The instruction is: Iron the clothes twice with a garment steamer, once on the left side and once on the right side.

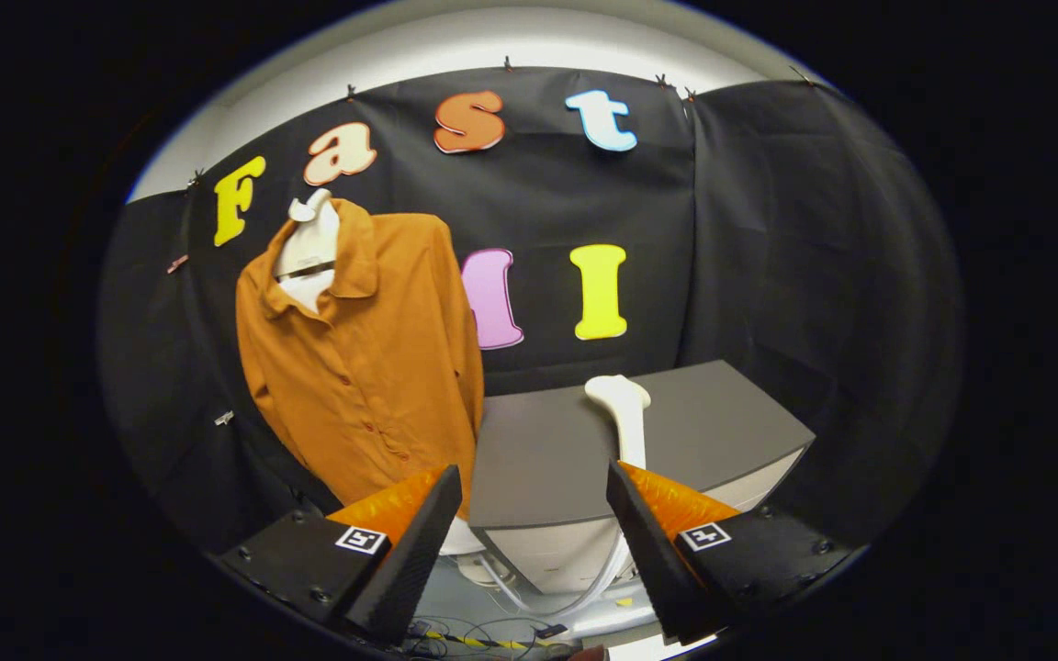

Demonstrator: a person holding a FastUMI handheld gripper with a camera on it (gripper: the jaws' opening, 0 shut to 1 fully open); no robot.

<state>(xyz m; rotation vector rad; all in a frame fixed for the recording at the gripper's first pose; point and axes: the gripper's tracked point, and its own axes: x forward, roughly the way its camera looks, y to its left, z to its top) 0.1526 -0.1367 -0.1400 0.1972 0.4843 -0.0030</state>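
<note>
An orange button-up shirt [364, 367] hangs on a white hanger [309, 209] against the black booth wall, beyond and above my left finger. A white garment steamer head [623, 404] lies on a grey table [547, 450], just ahead of my right finger, with its hose [584, 601] trailing down off the table's front. My gripper [534, 523] is open, with its fingers spread wide and nothing between them. It hovers short of the table's front edge.
The grey table has a pale front panel [557, 555]. Below it, cables [483, 638] and a white base part [465, 551] lie on the floor. Black cloth walls close the booth behind and to the right.
</note>
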